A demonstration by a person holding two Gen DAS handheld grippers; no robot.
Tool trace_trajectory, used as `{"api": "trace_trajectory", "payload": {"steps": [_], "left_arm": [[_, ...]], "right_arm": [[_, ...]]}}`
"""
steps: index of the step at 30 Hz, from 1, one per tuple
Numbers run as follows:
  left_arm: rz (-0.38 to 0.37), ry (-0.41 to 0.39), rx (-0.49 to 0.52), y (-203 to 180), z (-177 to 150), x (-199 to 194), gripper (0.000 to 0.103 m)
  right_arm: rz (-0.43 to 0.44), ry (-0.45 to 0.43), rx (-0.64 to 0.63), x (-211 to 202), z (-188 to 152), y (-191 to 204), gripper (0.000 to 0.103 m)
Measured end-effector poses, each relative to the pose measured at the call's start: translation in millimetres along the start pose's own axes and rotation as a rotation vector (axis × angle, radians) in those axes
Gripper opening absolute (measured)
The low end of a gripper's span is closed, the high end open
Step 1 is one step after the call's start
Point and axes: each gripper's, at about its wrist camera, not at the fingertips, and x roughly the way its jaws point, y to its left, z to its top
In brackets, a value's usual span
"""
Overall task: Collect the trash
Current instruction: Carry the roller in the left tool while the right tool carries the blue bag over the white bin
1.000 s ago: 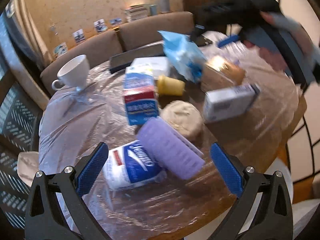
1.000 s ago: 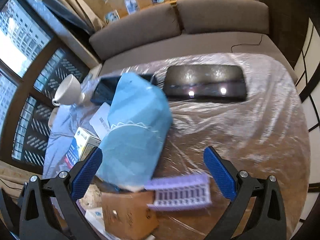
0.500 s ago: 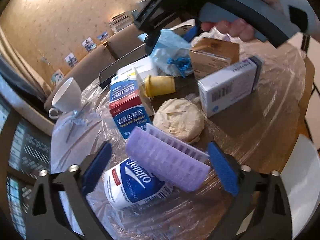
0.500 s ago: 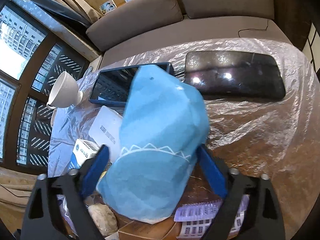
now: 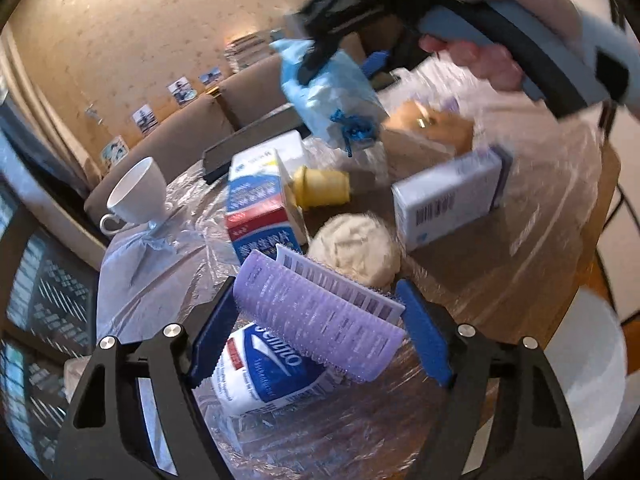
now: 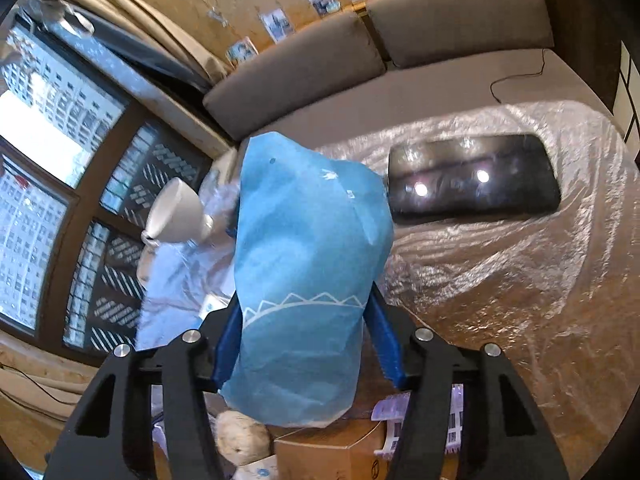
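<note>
My left gripper [image 5: 316,332] is shut on a purple ribbed blister pack [image 5: 316,320], held just above a white and blue tissue packet [image 5: 272,372]. My right gripper [image 6: 306,340] is shut on a light blue drawstring bag [image 6: 308,280] and holds it off the table; the bag also shows in the left wrist view [image 5: 332,96], hanging from the right gripper above the clutter. On the table lie a blue and red medicine box [image 5: 256,208], a crumpled paper ball [image 5: 356,248], a yellow cap [image 5: 320,188], a white and purple box [image 5: 448,204] and a brown carton [image 5: 428,136].
The round table [image 6: 520,280] is covered in clear plastic film. A white cup [image 5: 138,196] stands at its left edge. A black tablet [image 6: 472,176] lies at the far side, and a sofa [image 6: 400,52] stands behind. A white round object [image 5: 580,368] sits below the table's right edge.
My left gripper has closed on the purple blister pack. My right gripper has closed on the blue bag and lifted it clear of the table.
</note>
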Motion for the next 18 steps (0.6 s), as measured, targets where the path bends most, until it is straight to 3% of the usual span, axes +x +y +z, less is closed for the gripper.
{"api": "trace_trajectory", "payload": {"steps": [8,18], "left_arm": [[-0.087,-0.033,-0.190,23.1,2.9,-10.4,0.080],[-0.123,-0.061,-0.254,32.3,5.8,-25.7,0.080]], "right_arm": [[0.049,-0.099,-0.070,-48.2,-0.5,15.8,0.055],[0.112,-0.121,-0.088,-94.6,-39.5,19.8,0.054]]}}
